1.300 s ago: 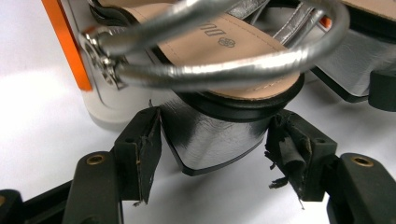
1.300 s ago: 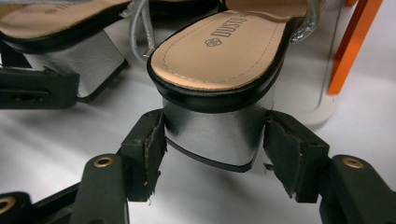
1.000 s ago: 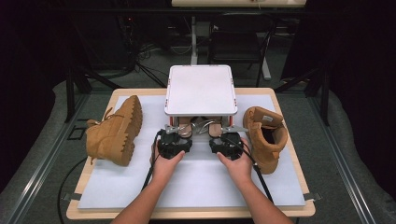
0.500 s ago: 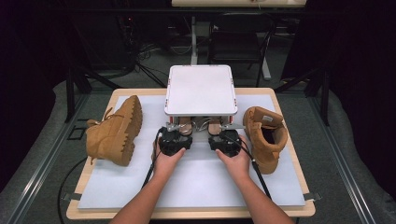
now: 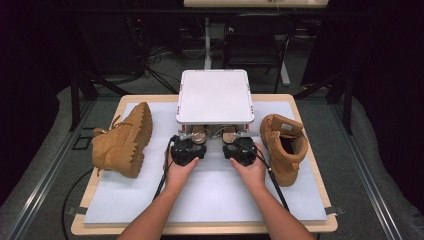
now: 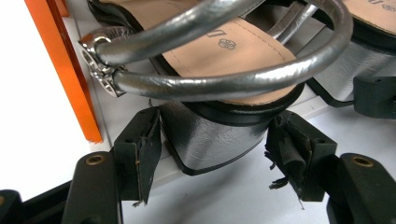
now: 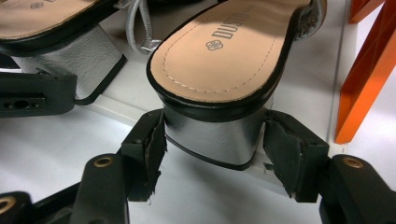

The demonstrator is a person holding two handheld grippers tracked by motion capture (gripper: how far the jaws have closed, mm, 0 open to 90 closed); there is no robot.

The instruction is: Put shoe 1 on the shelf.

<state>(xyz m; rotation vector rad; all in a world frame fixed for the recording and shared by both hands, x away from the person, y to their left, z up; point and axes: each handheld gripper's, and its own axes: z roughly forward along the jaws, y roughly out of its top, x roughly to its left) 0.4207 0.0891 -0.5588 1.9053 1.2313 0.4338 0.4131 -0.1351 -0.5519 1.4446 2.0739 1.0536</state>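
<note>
— Silver block heels are seen at both grippers. How is the left sandal (image 6: 219, 60) placed?

— It is stood under the white shelf (image 5: 214, 95), at the near edge, its heel pointed at the person. The heel is bracketed by the left gripper (image 6: 215, 163); the jaws are spread wide, and a gap is seen on the right side, so the heel is not pinched.

— And the right gripper (image 7: 215, 158)?

— The right sandal (image 7: 224, 60) is framed the same way. Its heel is set between the spread jaws; the left pad is seen very close to it, a gap is left at the right pad, and contact cannot be told for certain.

— What else is laid out?

— Tan boots are placed on the white mat (image 5: 210, 190): one boot (image 5: 122, 142) is tipped on its side at the left, the other boot (image 5: 282, 145) is stood upright at the right, both apart from the shelf.
</note>
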